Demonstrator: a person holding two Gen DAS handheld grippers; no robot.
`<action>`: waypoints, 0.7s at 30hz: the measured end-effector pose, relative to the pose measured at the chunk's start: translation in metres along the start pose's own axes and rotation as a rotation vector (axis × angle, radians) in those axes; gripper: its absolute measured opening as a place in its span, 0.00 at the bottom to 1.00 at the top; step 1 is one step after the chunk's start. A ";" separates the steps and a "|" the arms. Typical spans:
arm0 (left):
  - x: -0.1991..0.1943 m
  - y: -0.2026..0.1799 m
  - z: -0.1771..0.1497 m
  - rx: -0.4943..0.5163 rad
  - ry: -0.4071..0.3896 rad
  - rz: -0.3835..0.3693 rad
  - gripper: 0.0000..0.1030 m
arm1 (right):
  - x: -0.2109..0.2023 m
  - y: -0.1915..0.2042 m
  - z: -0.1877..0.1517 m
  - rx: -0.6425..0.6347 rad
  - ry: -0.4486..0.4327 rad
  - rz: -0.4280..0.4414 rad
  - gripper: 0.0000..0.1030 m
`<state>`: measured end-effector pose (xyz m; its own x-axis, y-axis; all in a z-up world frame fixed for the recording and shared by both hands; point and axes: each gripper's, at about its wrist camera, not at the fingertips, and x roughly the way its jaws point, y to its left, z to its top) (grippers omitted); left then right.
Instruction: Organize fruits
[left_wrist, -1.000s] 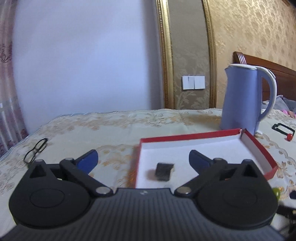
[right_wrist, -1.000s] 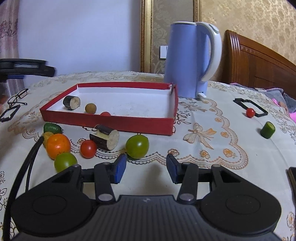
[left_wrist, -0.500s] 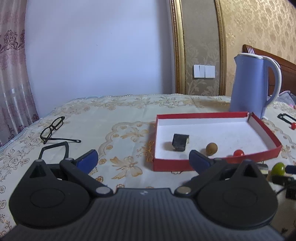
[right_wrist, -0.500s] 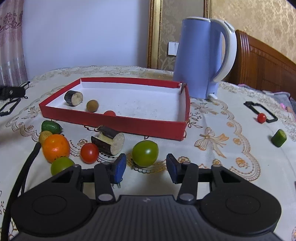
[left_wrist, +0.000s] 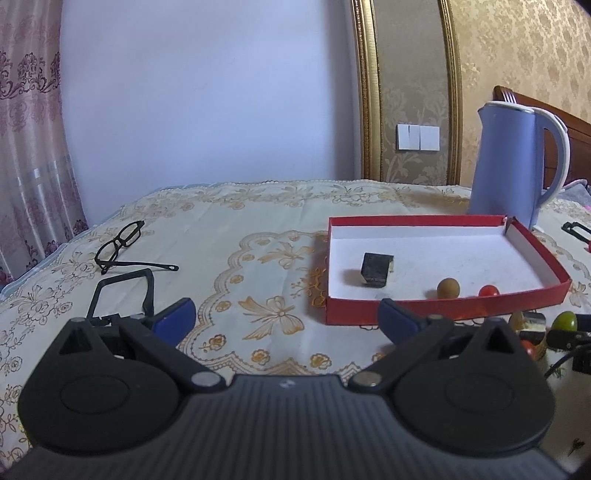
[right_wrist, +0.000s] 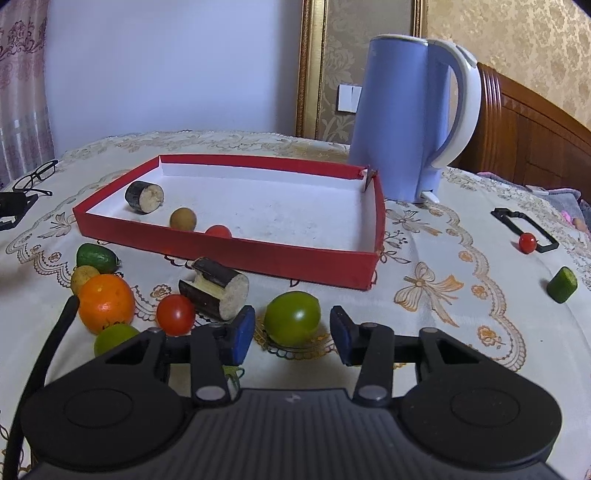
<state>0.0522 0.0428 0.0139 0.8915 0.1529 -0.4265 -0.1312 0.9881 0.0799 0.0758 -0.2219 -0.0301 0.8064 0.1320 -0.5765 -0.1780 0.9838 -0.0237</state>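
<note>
A red box (right_wrist: 295, 258) with a white floor holds a dark eggplant piece (right_wrist: 144, 196), a brown round fruit (right_wrist: 183, 218) and a red tomato (right_wrist: 218, 232). In front of it lie a green tomato (right_wrist: 292, 322), a second eggplant piece (right_wrist: 216, 288), a red tomato (right_wrist: 174, 314), an orange (right_wrist: 106, 302), a lime (right_wrist: 114, 336) and a small green fruit (right_wrist: 96, 257). My right gripper (right_wrist: 291, 335) is open with the green tomato between its fingers, apart from both. My left gripper (left_wrist: 284, 317) is open and empty, left of the box (left_wrist: 443, 304).
A blue kettle (right_wrist: 410, 122) stands behind the box. Glasses (left_wrist: 120, 242) and a black frame (left_wrist: 122, 295) lie at the left. At the right lie a black frame (right_wrist: 524, 229) with a cherry tomato (right_wrist: 527, 242) and a cucumber piece (right_wrist: 562, 284).
My right gripper has moved forward until the green tomato sits between its fingers. My left gripper has pulled back and left from over the box.
</note>
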 end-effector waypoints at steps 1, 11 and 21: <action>0.000 0.000 0.000 0.000 0.000 -0.003 1.00 | 0.001 -0.001 0.000 0.009 0.003 0.005 0.35; -0.004 0.002 -0.003 0.002 -0.007 -0.004 1.00 | -0.001 -0.006 -0.001 0.053 -0.004 0.021 0.30; -0.005 0.002 -0.006 -0.001 0.002 -0.028 1.00 | -0.004 -0.013 0.010 0.061 -0.042 -0.004 0.30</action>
<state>0.0446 0.0441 0.0111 0.8939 0.1247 -0.4306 -0.1062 0.9921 0.0669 0.0806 -0.2341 -0.0191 0.8299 0.1320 -0.5420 -0.1410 0.9897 0.0252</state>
